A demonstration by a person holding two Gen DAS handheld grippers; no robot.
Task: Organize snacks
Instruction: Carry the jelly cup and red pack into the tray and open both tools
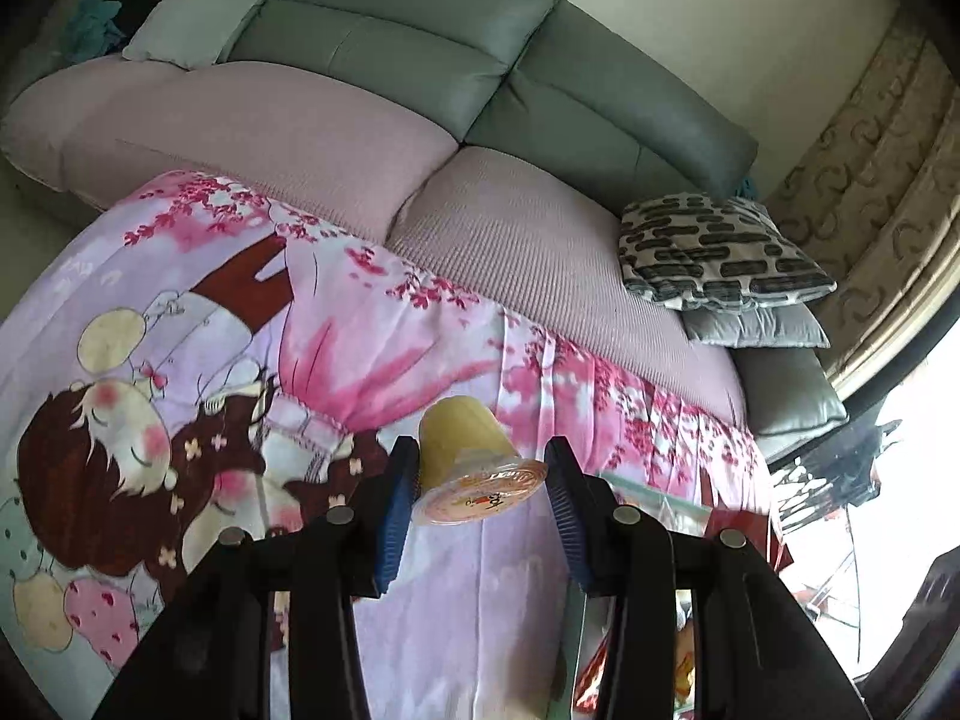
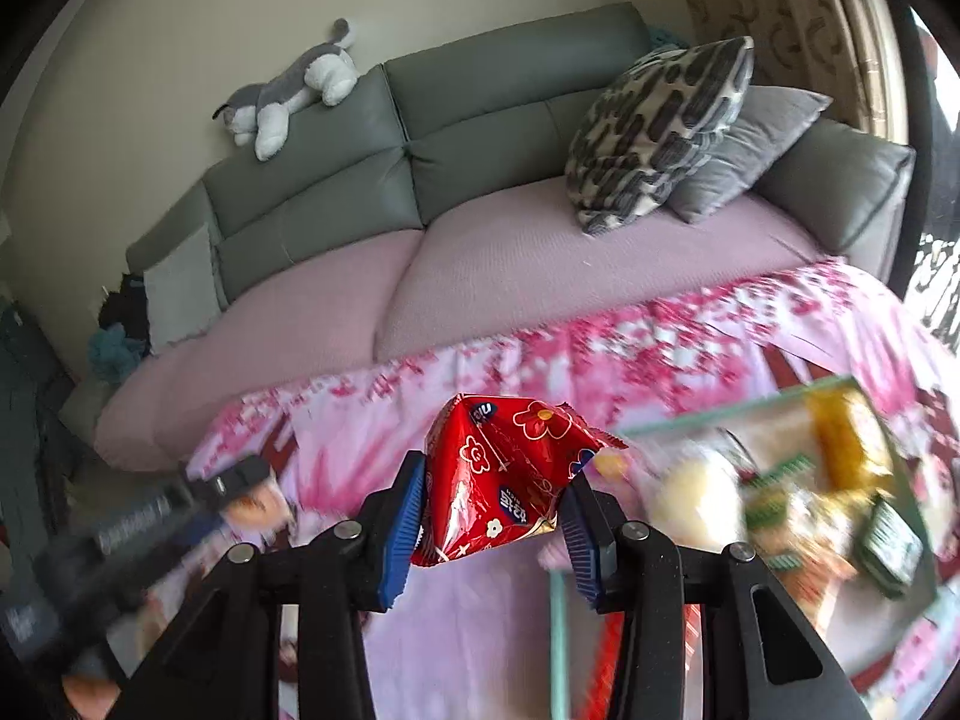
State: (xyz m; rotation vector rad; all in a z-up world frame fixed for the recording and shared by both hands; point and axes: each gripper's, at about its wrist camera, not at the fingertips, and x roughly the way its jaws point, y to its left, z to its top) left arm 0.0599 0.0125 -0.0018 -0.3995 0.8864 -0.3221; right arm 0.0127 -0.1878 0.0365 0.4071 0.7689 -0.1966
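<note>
Currently a yellow jelly cup (image 1: 465,459) is clamped in the left gripper (image 1: 480,480), lid toward the camera, held above the pink cloth-covered table (image 1: 240,324). A red snack packet (image 2: 504,474) is pinched in the right gripper (image 2: 492,498), also lifted clear. Risk: the cup is tapered and held near its rim, so it could be squeezed out of the pads; the packet is crumpled and could be slipped. The snack tray (image 2: 720,420) sits just right of the packet. Open cloth is available ahead; the sofa (image 2: 540,252) edge bounds it.
</note>
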